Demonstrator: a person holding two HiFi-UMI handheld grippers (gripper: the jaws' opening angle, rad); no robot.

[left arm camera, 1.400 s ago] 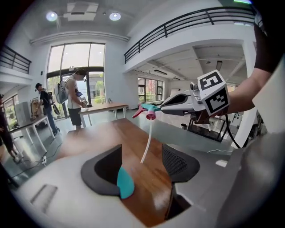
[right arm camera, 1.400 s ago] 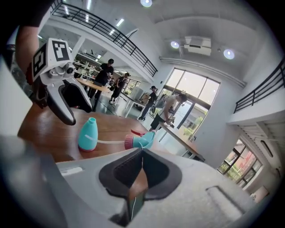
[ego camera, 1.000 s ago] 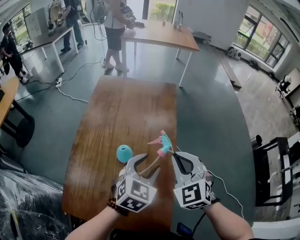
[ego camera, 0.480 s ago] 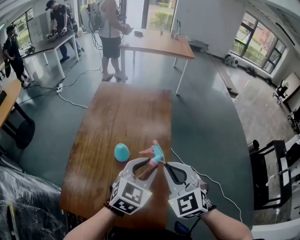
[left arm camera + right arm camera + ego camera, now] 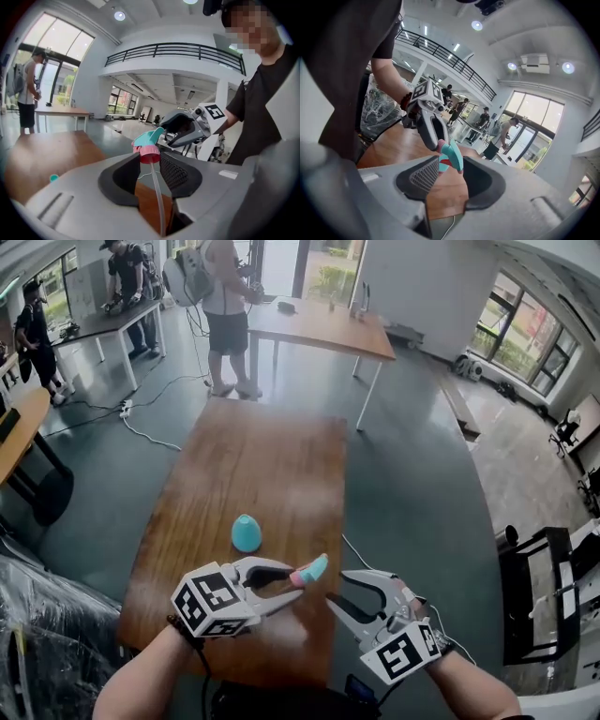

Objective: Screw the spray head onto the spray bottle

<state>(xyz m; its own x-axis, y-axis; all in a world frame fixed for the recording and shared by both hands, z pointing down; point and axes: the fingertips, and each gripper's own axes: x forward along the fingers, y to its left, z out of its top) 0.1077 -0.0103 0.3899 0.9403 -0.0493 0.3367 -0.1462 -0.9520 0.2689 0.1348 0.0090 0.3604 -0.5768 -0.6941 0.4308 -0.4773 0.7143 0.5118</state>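
1. Far left, on the wooden table [image 5: 272, 465], the teal bottle [image 5: 246, 533] sits alone with nothing on top, just beyond the left hand-held gripper and not touching either tool.
2. The left hand-held gripper [image 5: 286, 579] reaches in from the left, lying almost flat above the near end of the table with its jaws pointing right.
3. In its own view the jaws are narrow and clamped on the pink collar [image 5: 150, 154] of the spray head [image 5: 311, 568].
4. The spray head is up in the air, clear of the table. Its teal trigger end sticks out past the jaw tips, and its clear tube [image 5: 157, 197] trails back between the jaws toward the camera.
5. The head is to the right of the bottle and nearer the person, well apart from it and not over it.
6. On the right, the right hand-held gripper [image 5: 336, 589] angles up and left, its tips just beside the teal end.
7. Its jaws are opening. The right gripper view shows the teal nozzle in the gap between them, with both pads standing off it, so only the left tool holds the head.
8. A thin cable [image 5: 352, 547] runs along the floor off the table's right edge.
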